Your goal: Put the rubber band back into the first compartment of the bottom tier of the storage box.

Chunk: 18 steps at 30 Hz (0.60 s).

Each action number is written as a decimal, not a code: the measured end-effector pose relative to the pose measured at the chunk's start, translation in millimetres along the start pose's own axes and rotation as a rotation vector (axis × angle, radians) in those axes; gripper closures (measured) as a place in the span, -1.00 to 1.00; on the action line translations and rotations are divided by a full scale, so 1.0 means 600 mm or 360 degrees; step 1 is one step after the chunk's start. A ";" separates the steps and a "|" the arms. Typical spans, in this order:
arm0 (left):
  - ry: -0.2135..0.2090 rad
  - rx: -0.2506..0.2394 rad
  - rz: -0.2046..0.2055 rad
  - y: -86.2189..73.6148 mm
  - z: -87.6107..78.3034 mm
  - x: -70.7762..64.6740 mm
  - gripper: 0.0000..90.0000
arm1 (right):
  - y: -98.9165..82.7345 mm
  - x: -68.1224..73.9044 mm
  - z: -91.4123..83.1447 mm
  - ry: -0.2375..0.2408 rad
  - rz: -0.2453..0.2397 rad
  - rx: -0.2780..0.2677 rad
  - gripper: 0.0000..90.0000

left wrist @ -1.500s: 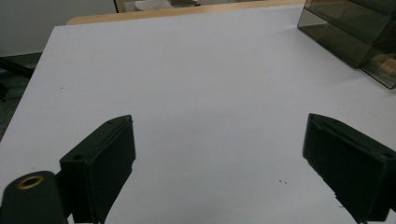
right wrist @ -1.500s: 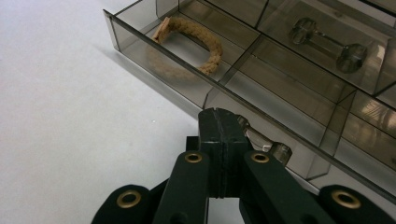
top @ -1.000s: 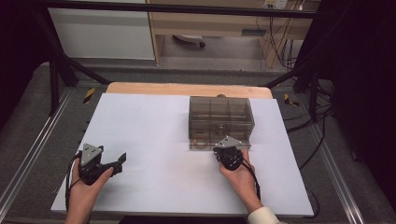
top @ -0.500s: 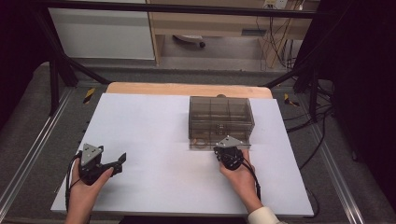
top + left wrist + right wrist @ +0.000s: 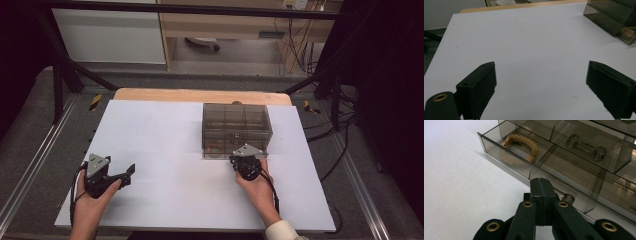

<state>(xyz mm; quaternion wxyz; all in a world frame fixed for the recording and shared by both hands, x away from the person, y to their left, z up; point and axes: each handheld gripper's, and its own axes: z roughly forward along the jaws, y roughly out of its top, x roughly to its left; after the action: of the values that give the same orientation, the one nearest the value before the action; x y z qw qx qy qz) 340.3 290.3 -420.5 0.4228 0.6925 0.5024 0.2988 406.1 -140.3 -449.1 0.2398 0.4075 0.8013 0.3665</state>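
Smoked clear drawer box: stands on the white tabletop, toward its far right part. The bottom drawer is pulled out toward the person, its front wall facing the right tongs.

Drawer contents, seen in the right gripper view: a curved piece of tan rope lies in the drawer's left front compartment; a clear dumbbell-shaped piece lies in a compartment behind and to the right of it. The neighbouring compartment between them and the front wall looks bare.

Small round knob: sits on the drawer's front wall, just beside the tip of the right tongs; whether they touch cannot be told.

Right tongs: held in the person's right hand directly in front of the drawer box, tip at the drawer's front wall. Jaws pressed together, nothing visibly between them.

Left tongs: held in the left hand, well apart from the drawer box, down at the near left of the tabletop. Jaws spread wide, bare tabletop between them.
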 end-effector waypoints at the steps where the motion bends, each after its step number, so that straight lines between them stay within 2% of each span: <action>1: 0.0000 0.0000 0.0000 0.000 0.000 0.000 -0.80 | 0.000 0.000 0.000 0.0002 0.0003 0.0001 1.00; 18: -0.0003 0.0004 0.0008 0.000 0.000 -0.001 -0.80 | 0.001 -0.005 0.004 -0.0001 0.0024 -0.0016 1.00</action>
<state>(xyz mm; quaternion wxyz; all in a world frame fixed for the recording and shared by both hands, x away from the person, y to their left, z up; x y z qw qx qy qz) 340.1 289.9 -420.4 0.4217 0.6945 0.5007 0.2987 409.7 -141.4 -449.6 0.2393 0.4125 0.7963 0.3722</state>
